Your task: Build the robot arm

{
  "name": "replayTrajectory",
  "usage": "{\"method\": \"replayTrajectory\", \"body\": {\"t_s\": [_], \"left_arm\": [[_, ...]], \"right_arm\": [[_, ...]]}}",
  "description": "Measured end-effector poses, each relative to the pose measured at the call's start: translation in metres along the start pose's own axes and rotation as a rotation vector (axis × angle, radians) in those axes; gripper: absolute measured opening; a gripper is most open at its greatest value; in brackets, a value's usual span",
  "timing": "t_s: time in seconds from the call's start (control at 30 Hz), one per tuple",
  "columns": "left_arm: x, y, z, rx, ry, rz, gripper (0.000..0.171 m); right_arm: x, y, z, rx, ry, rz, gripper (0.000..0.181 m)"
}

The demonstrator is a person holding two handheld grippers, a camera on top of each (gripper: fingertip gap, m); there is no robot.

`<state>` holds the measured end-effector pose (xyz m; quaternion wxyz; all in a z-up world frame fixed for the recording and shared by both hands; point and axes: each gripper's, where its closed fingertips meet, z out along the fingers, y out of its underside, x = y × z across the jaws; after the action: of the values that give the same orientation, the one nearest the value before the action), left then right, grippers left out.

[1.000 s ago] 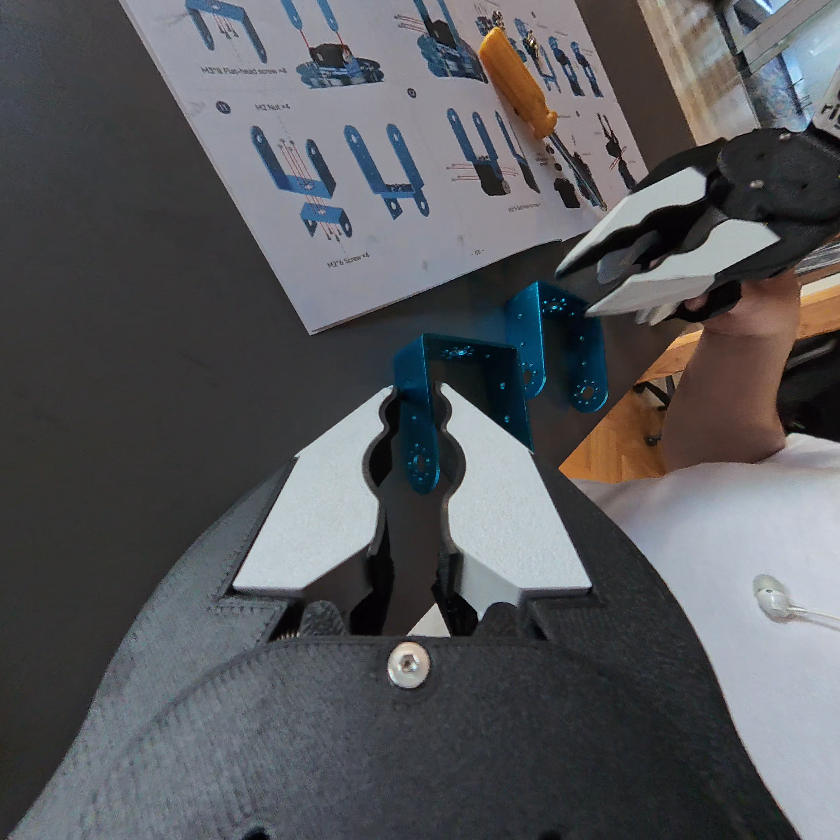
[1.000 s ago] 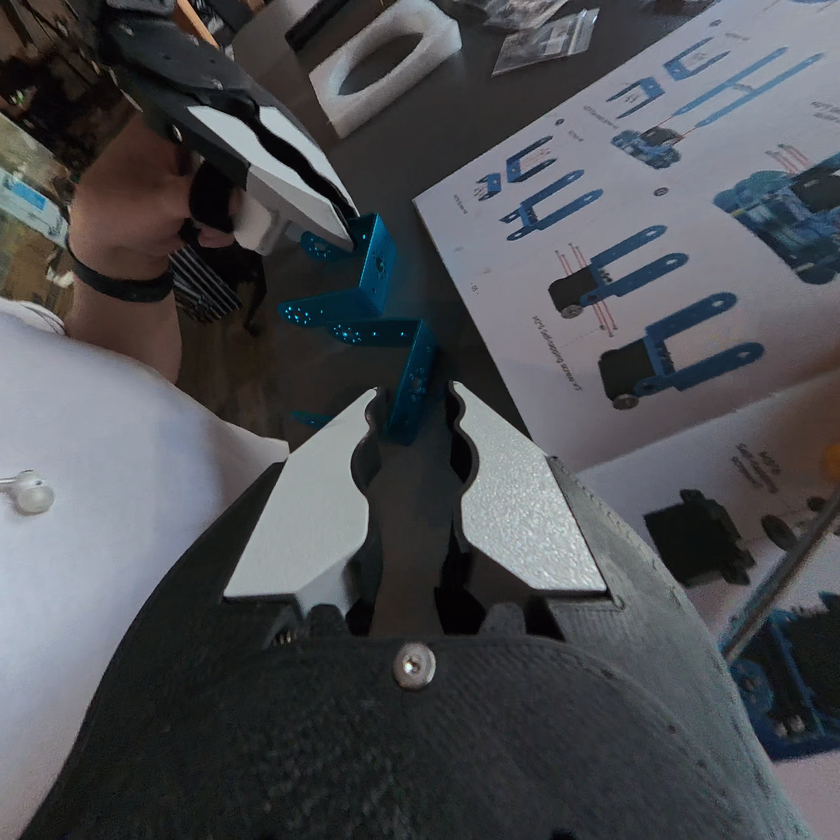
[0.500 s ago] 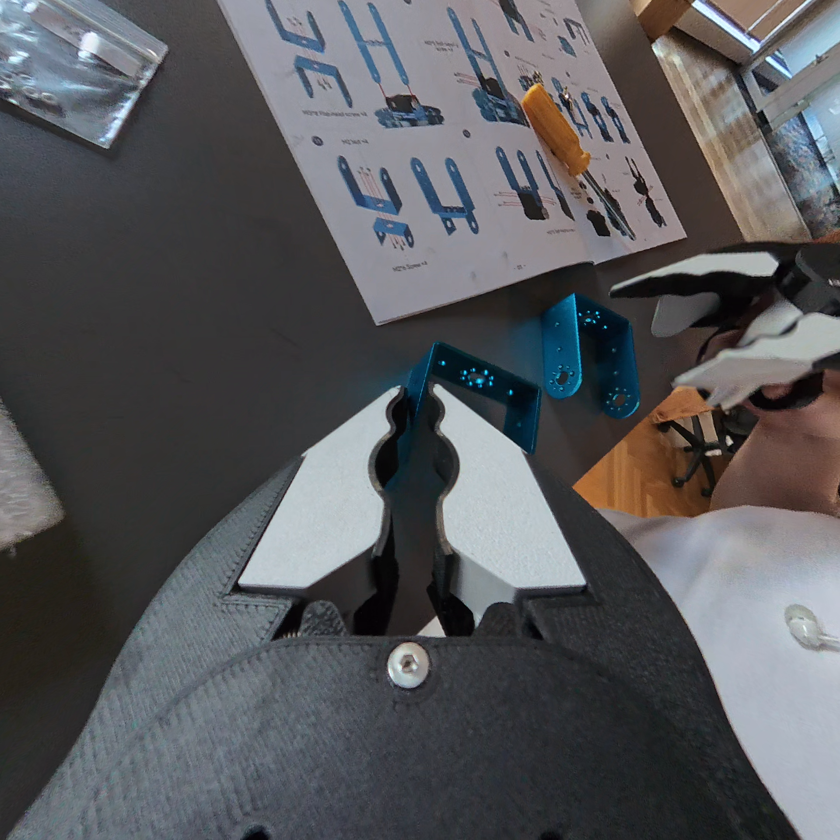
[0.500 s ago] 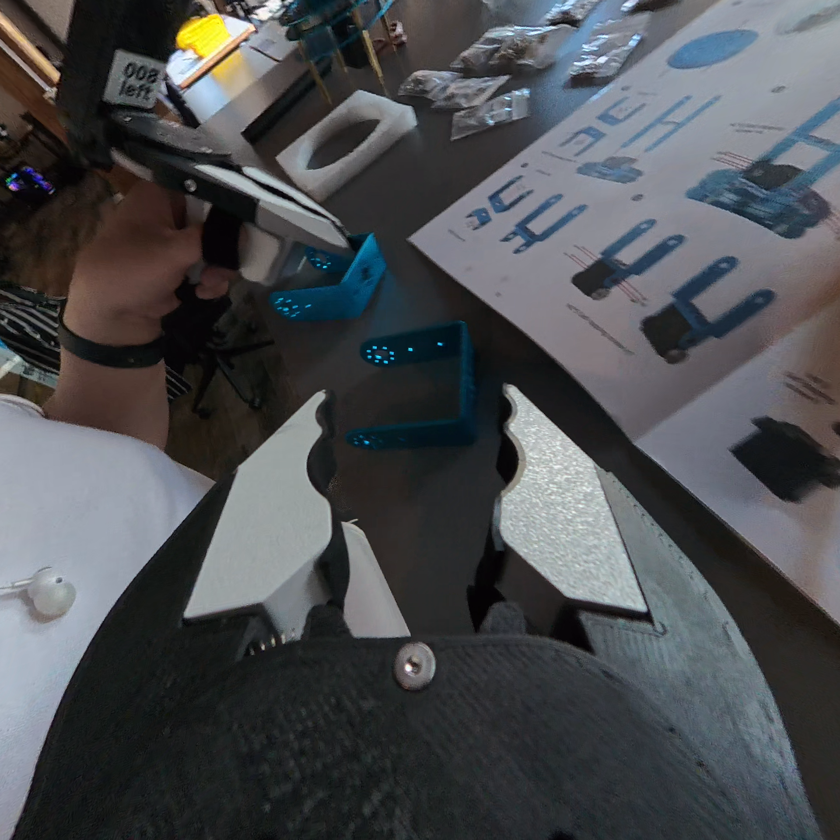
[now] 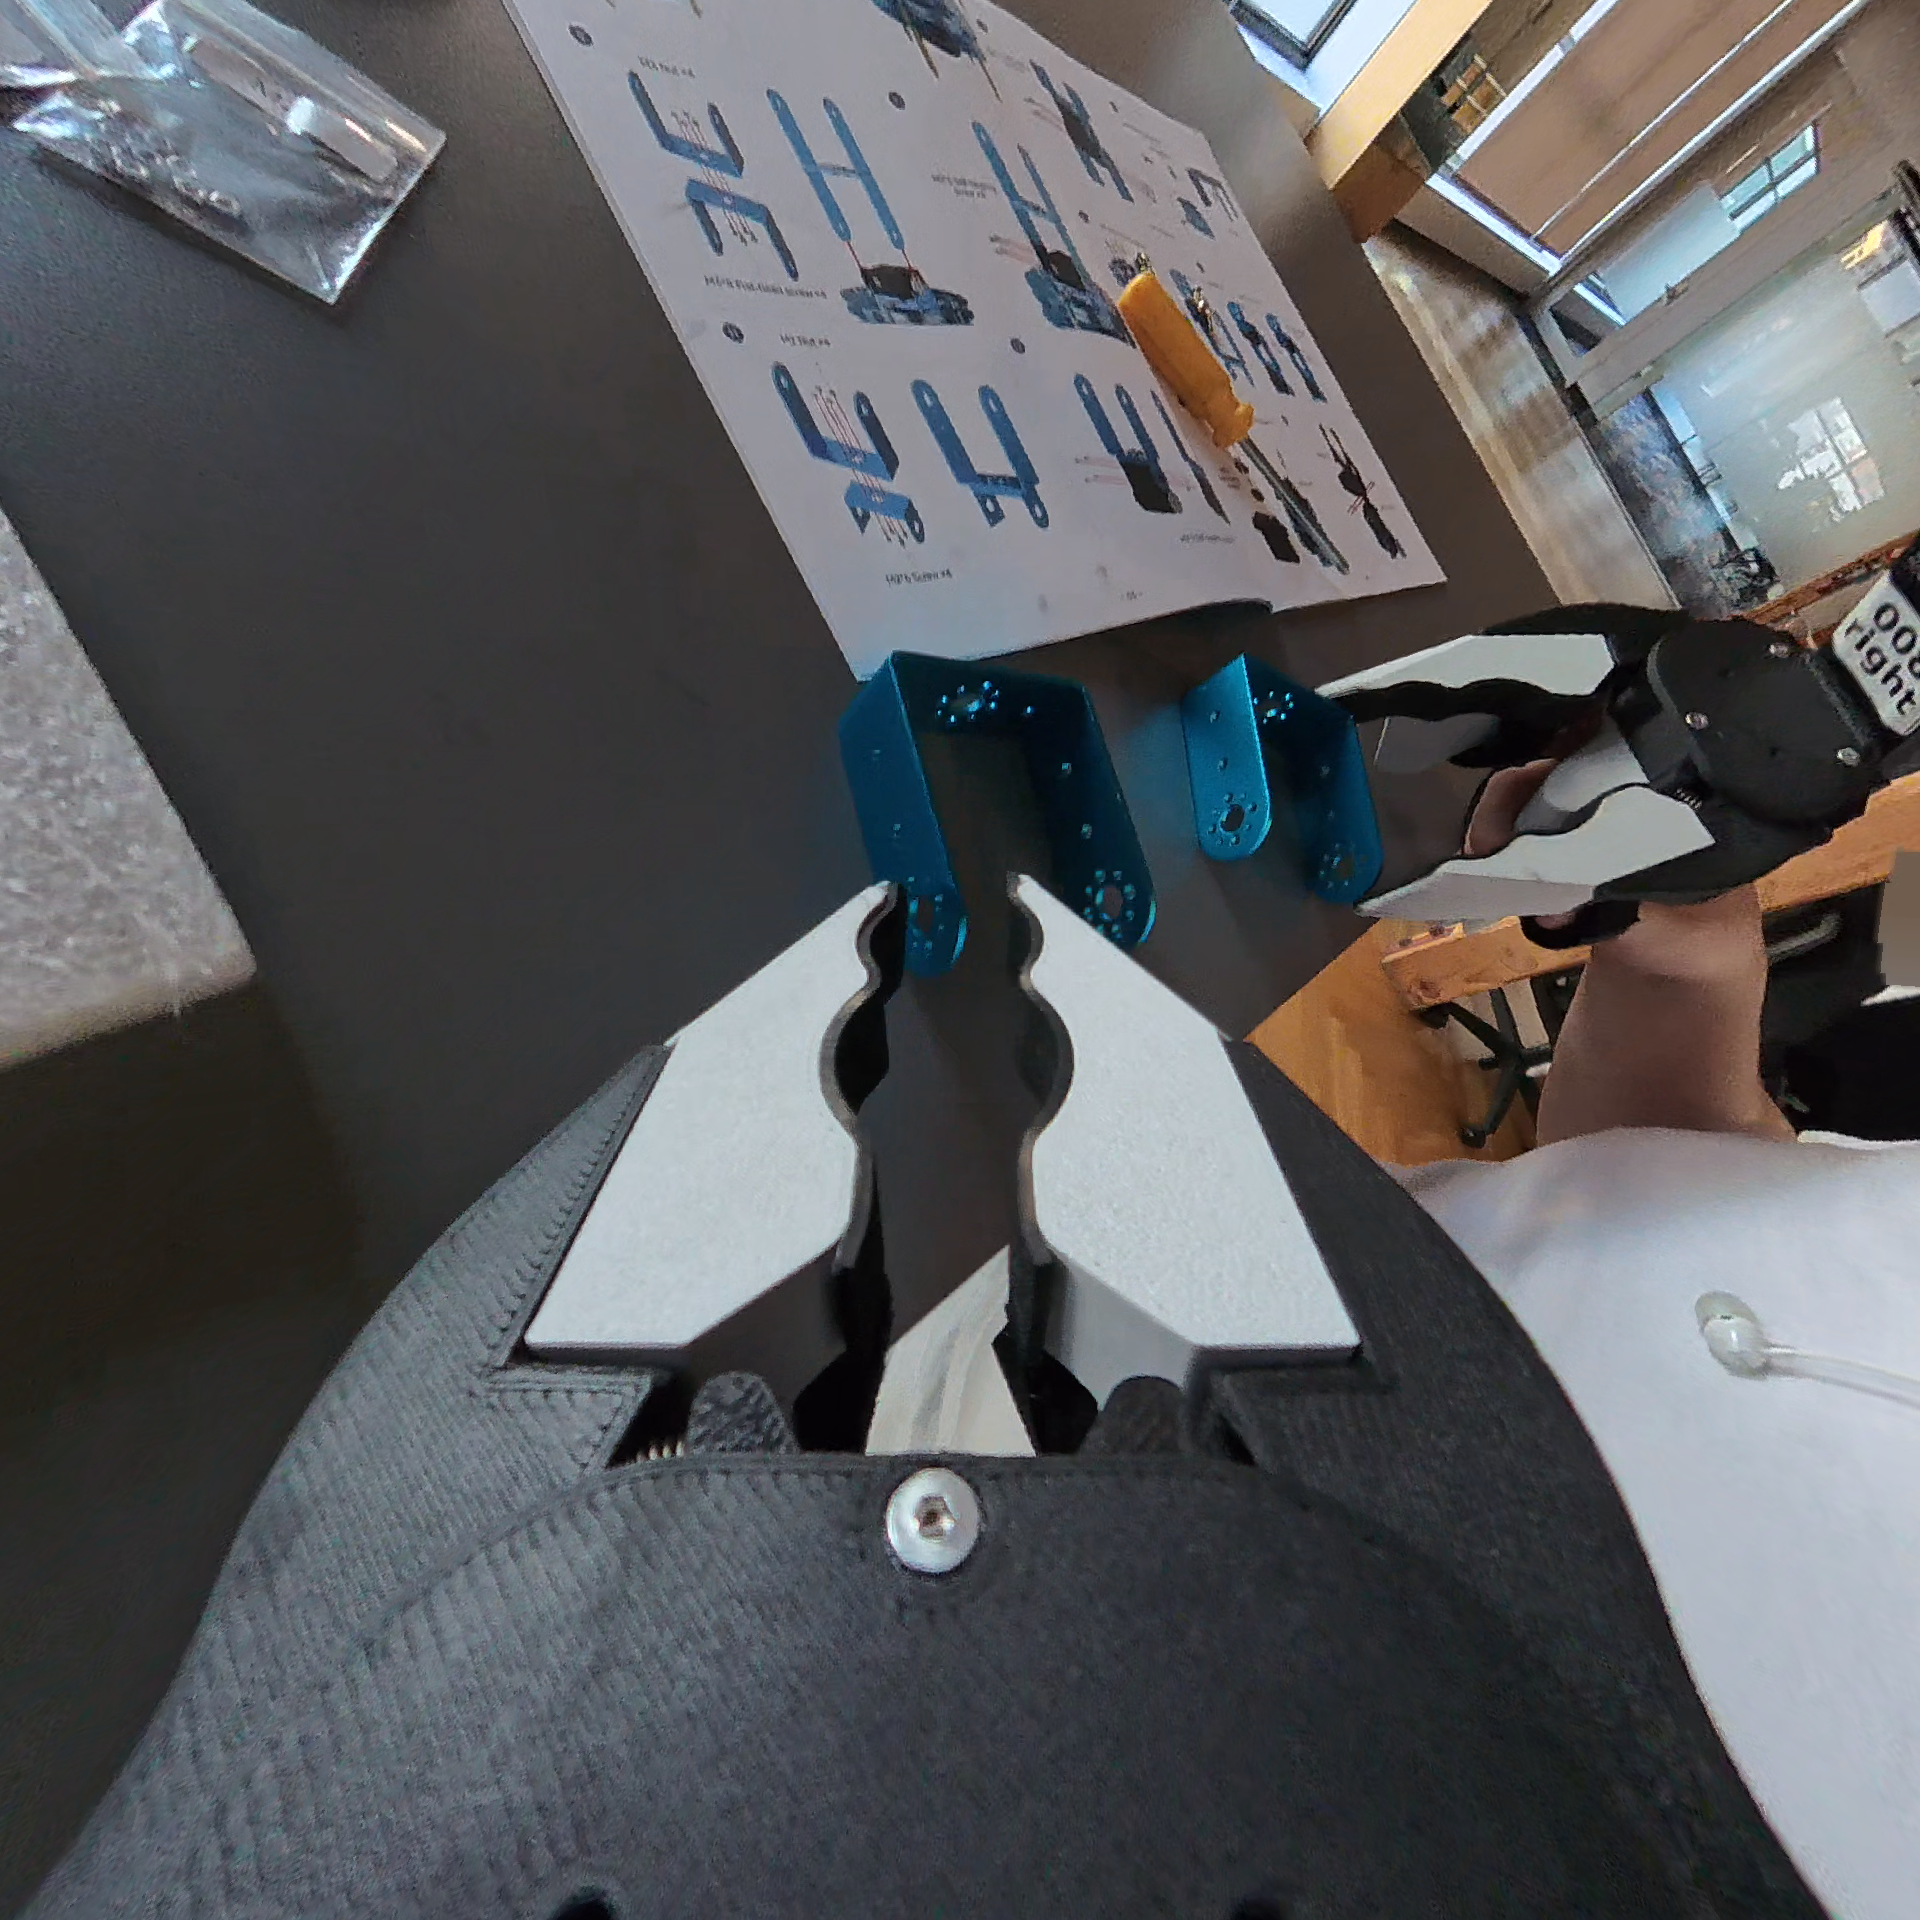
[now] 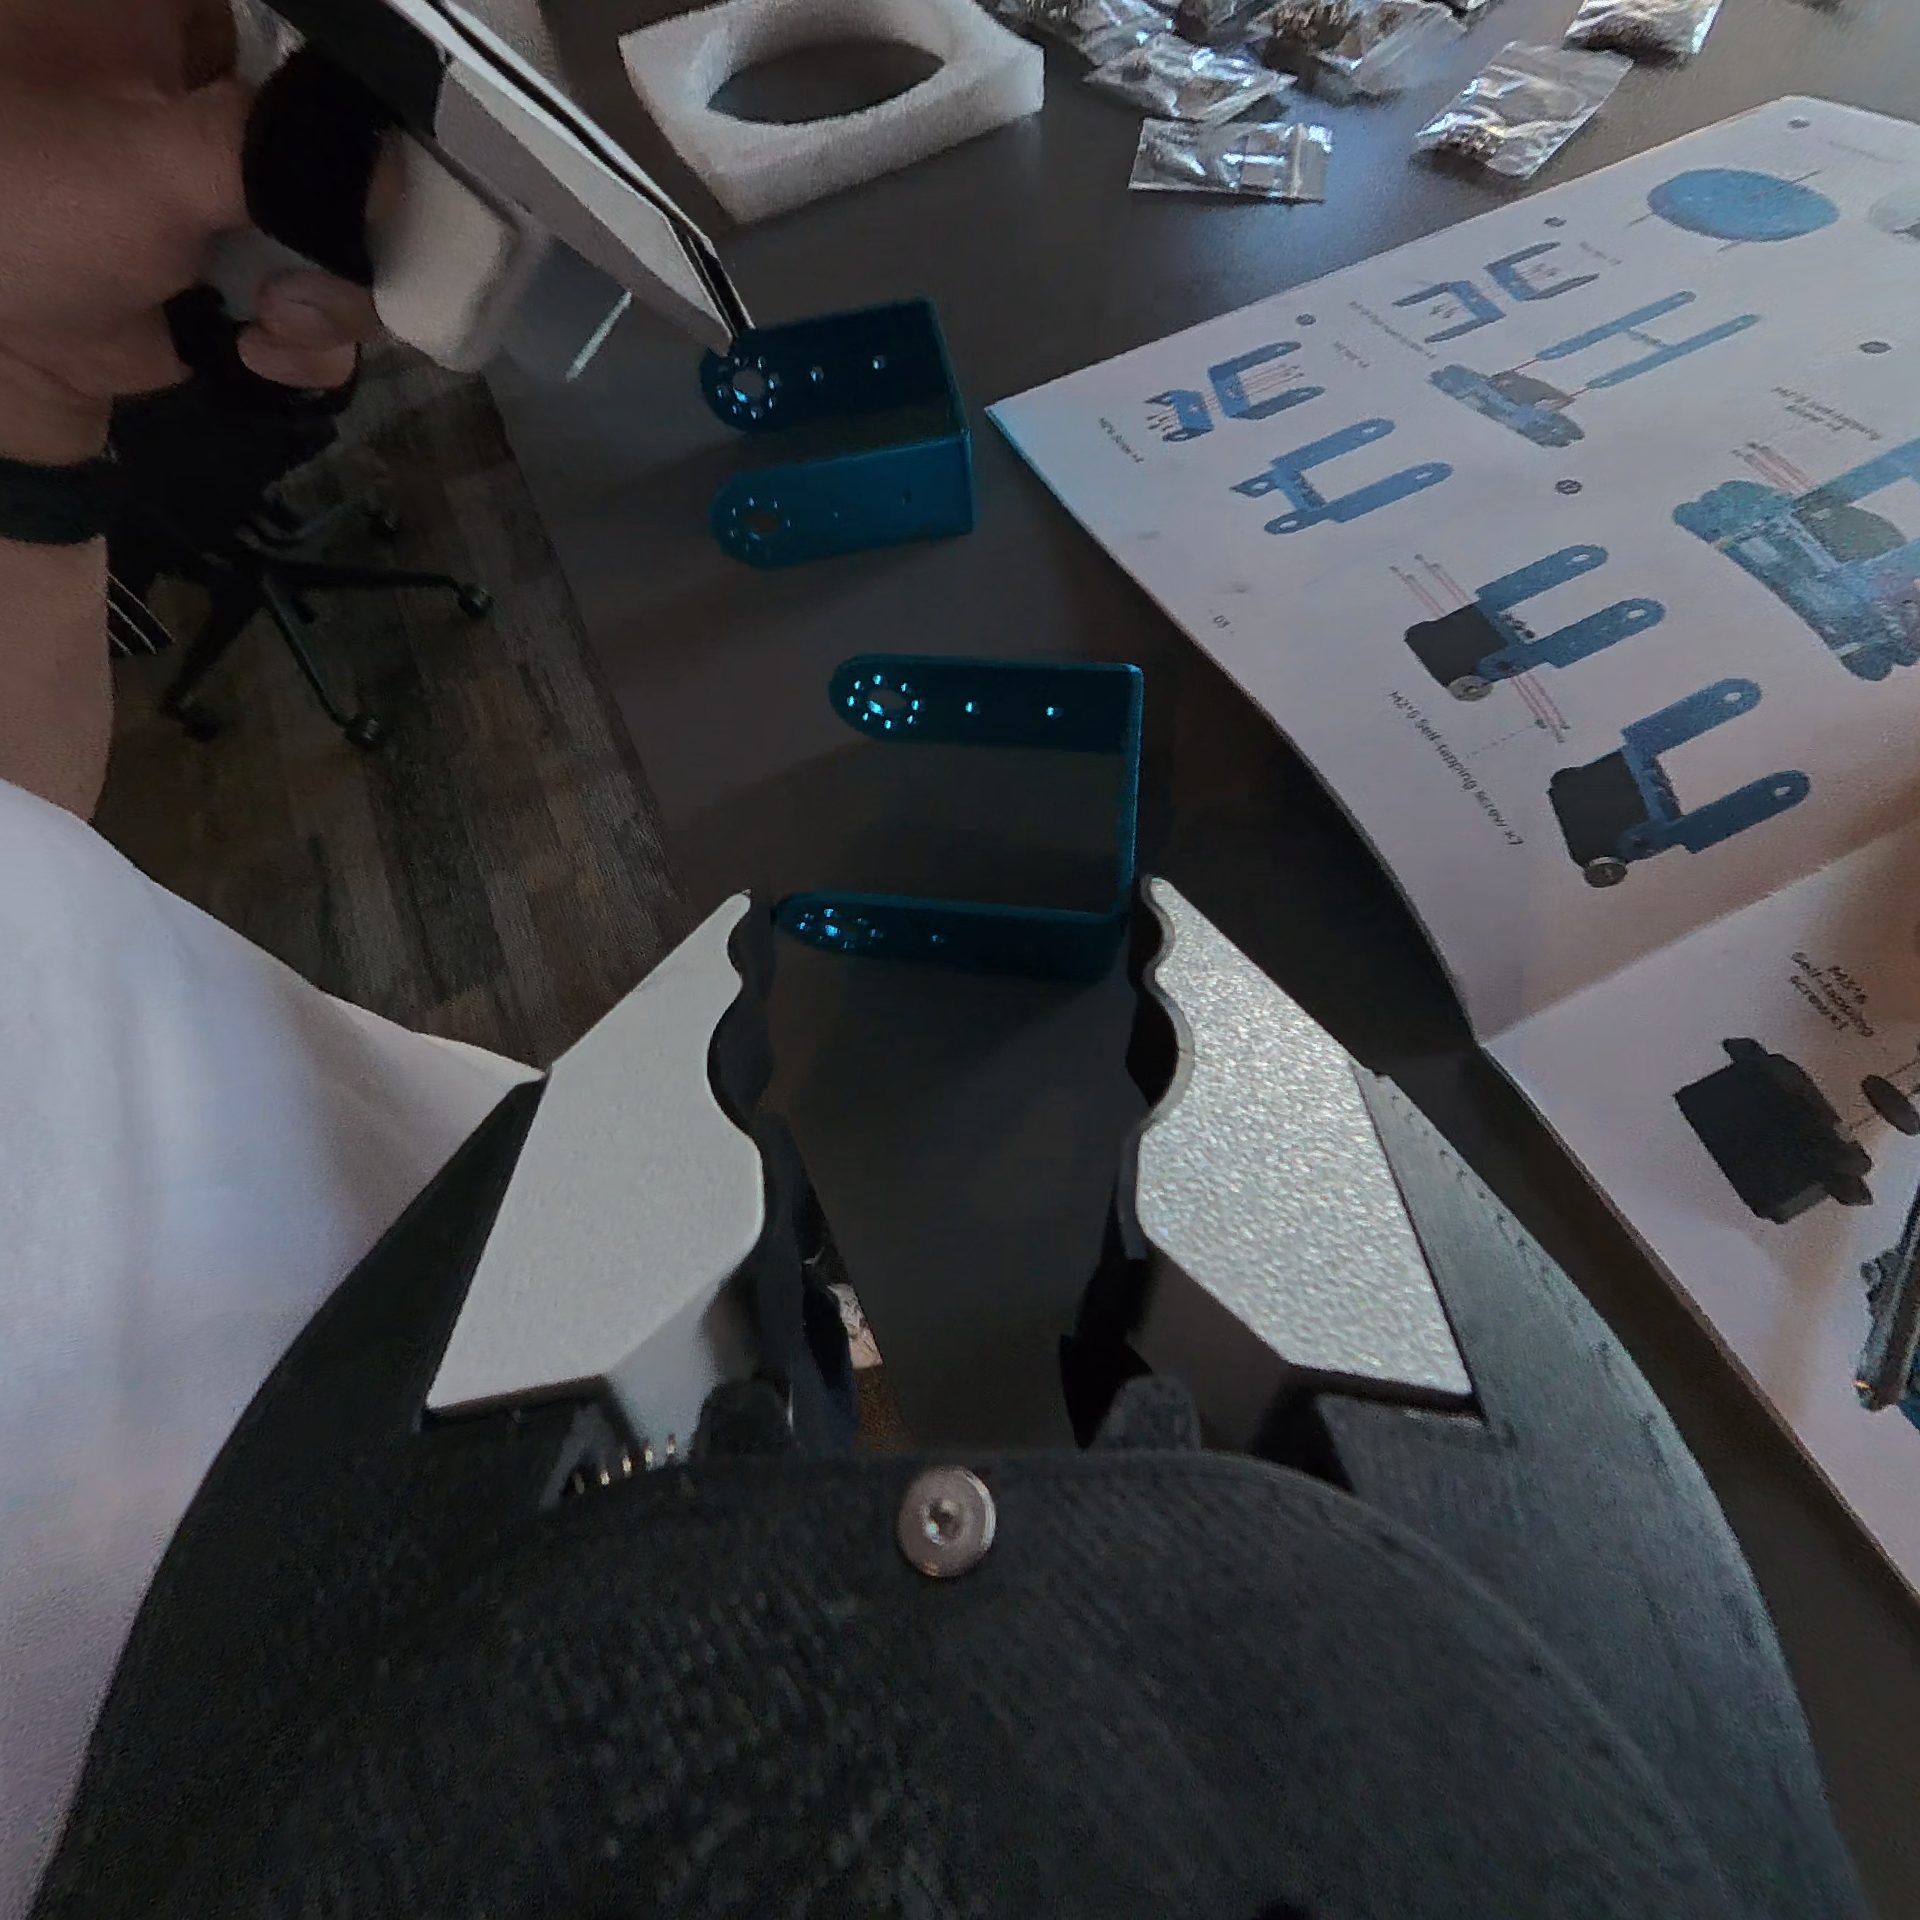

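Two blue metal U-brackets lie side by side on the dark table. My left gripper is open, its tips on either side of one arm end of the left bracket, not clamping it. This bracket also shows in the right wrist view, with the left gripper just above its arm end. My right gripper is wide open and empty, its tips flanking the near arm of the right bracket. In the left wrist view the right gripper sits just beside that bracket.
A printed instruction sheet lies just beyond the brackets, with a yellow-handled screwdriver on it. Clear bags of small parts and a white foam frame lie farther back. The table edge and the person's white shirt are close. One gripper's finger ends stand about 15 cm off the other's. My right gripper is the nearer one to the yellow-handled screwdriver: about 15 cm, against 30 cm.
My left gripper has opened and let go of its bracket, which now rests on the table. My right gripper has opened wide and moved up to the second bracket.
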<state>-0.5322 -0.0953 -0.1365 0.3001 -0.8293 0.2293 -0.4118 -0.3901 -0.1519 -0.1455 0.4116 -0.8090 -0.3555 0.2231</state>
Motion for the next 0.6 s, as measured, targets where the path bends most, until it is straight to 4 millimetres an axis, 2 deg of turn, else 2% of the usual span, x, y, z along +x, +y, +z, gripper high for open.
{"method": "replayTrajectory", "body": {"t_s": [0.13, 0.37, 0.47, 0.6], "left_arm": [[-0.003, 0.008, -0.002, -0.034, -0.025, 0.077, 0.007], [-0.001, 0.013, -0.001, -0.085, -0.046, 0.133, 0.012], [-0.004, 0.012, -0.002, -0.082, -0.077, 0.149, 0.012], [0.001, 0.008, 0.001, -0.056, -0.091, 0.228, 0.012]], "right_arm": [[-0.001, -0.001, 0.004, -0.014, -0.004, -0.012, 0.068], [-0.005, -0.006, 0.013, -0.029, -0.035, -0.027, 0.067], [-0.005, -0.006, 0.012, -0.025, -0.036, -0.028, 0.067], [-0.002, -0.005, 0.008, -0.013, -0.031, -0.023, 0.067]]}}
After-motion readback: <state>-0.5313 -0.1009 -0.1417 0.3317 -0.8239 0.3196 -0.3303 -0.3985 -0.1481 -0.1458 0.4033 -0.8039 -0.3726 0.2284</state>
